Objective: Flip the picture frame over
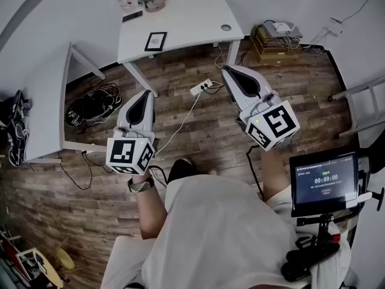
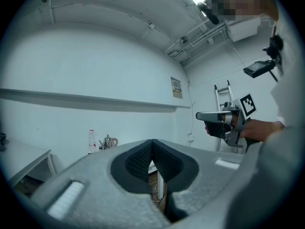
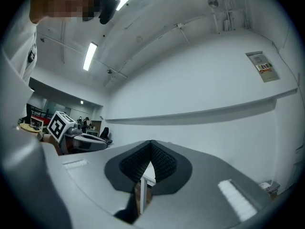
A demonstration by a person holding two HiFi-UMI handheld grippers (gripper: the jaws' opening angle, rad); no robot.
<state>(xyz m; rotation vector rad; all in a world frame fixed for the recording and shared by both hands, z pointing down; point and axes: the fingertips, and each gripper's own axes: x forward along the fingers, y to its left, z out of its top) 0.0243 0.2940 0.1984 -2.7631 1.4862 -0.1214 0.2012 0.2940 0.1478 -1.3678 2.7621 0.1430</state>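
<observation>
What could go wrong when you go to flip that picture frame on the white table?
1. A power strip and its cable lie on the floor before the table; feet could catch them.
2. The picture frame lies near the table's front edge and might slide off when turned.
3. The left gripper and right gripper are both shut; unopened, they would only push the frame.

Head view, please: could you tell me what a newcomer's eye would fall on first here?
The two handheld grippers dominate the middle: the left gripper and the right gripper are held level above the wooden floor, both shut and empty. Beyond them, the black picture frame lies untouched near the front edge of the white table. A lit screen glows at the lower right.
</observation>
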